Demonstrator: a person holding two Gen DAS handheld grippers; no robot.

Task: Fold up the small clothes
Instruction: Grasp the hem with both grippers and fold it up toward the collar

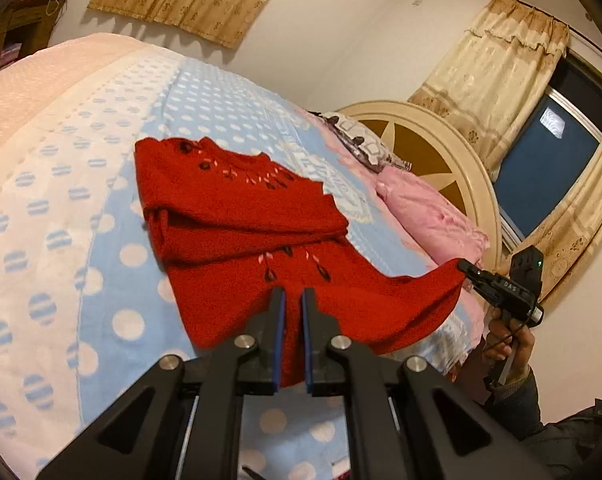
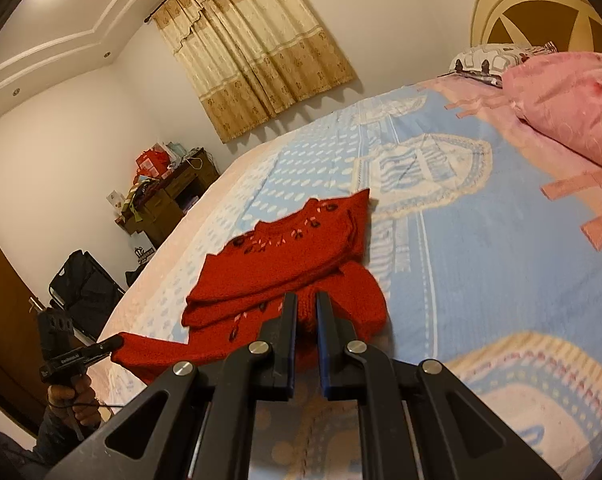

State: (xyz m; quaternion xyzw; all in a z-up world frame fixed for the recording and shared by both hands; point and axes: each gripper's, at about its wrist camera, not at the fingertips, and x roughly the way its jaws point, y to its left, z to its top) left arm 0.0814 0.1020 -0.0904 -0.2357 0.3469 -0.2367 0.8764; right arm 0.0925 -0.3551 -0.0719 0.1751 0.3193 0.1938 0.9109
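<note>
One red sweater (image 1: 237, 216) on one bed (image 1: 101, 184), spread at the middle. Two pillows at the head of the bed: one pink (image 1: 429, 216), one white with dark print (image 1: 365, 144). One round headboard (image 1: 433, 148) behind the bed. Two curtains (image 2: 253, 44), one on each of two walls by the bed. Two grippers near the foot edge of the bed: left gripper (image 1: 292, 300) and right gripper (image 2: 305, 304). One dark cabinet (image 2: 169, 196) beyond the far side of the bed.

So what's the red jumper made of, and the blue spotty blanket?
The red jumper looks like thick knitted wool or acrylic: fuzzy, matte, holding soft rolled folds. The spotty blanket seems a plush fleece or towelling: short nap, dull sheen. Exact fibres can't be told.
</note>
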